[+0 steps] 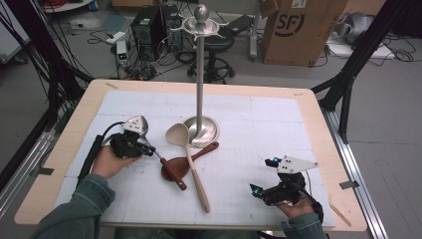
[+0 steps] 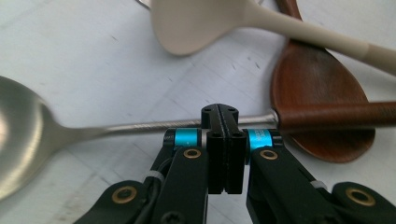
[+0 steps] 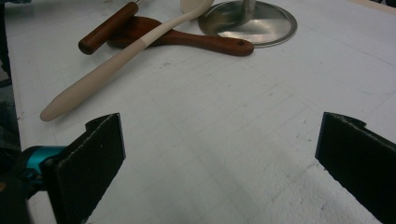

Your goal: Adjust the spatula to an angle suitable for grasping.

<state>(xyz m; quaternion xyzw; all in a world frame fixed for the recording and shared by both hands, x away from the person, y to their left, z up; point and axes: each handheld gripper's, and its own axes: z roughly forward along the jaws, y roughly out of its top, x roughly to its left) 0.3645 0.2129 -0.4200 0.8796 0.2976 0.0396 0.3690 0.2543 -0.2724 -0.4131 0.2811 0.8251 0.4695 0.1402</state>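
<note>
metal spoon (image 2: 140, 125): I see it flat on the tabletop (image 1: 278, 124), wood-handled end over the brown spatula (image 2: 317, 88)
left tool (image 2: 223, 116): jaws together, clamped on the spoon's thin metal neck
cream spoon (image 1: 191, 164): lies across the spatula, bowl near stand base (image 1: 201, 130)
right tool (image 3: 219, 154): jaws wide apart, nothing between, well clear of the utensils

High view looks down and forward over the table (image 1: 308, 107). Left gripper view sits close along its jaws; right gripper view skims low. All share the cream spoon (image 1: 188, 159) (image 2: 243, 23) (image 3: 116, 60).
</note>
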